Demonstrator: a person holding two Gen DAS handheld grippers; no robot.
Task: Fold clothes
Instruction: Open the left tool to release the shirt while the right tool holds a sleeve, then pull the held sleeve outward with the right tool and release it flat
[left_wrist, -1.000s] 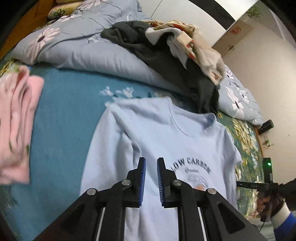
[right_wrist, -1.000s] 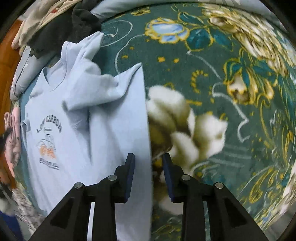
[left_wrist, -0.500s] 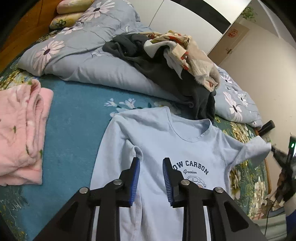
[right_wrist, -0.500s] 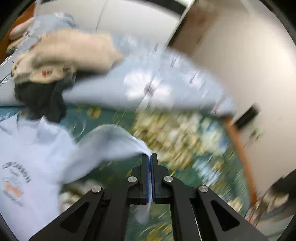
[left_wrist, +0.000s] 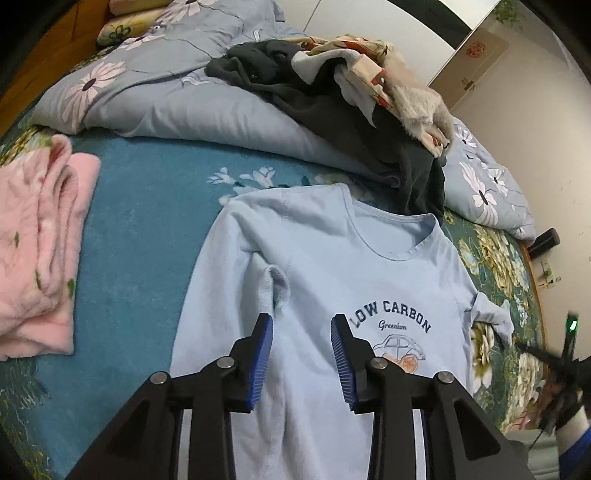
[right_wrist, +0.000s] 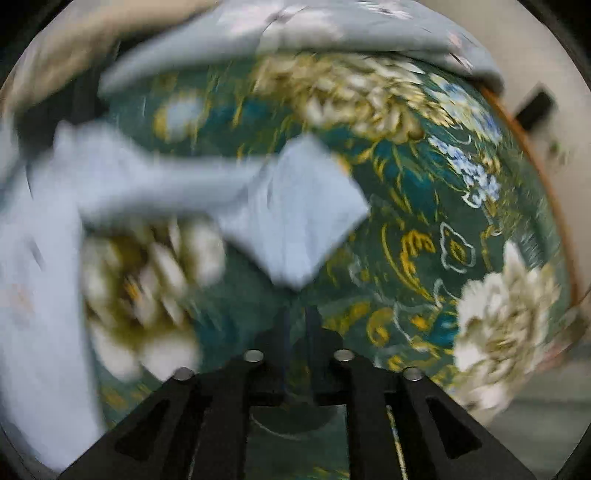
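A light blue long-sleeve shirt (left_wrist: 332, 266) printed "LOW CARBON" lies face up on the bed. Its left sleeve is folded in along the body. My left gripper (left_wrist: 301, 350) is open and empty, hovering above the shirt's chest. The shirt's right sleeve (right_wrist: 295, 206) lies stretched out over the green floral bedspread (right_wrist: 424, 229); its cuff end is just ahead of my right gripper (right_wrist: 298, 325). The right wrist view is blurred; the right jaws look slightly apart and the sleeve seems free of them. The right gripper also shows in the left wrist view (left_wrist: 546, 360).
A folded pink garment (left_wrist: 37, 251) lies on the blue bedspread to the left. A pile of dark and patterned clothes (left_wrist: 351, 96) sits on a grey floral duvet (left_wrist: 155, 92) beyond the shirt. The bed's right edge and a wall are near.
My right gripper pulled the right sleeve out to the side, then let it go and drew back. My left gripper opened wider and rose above the shirt.
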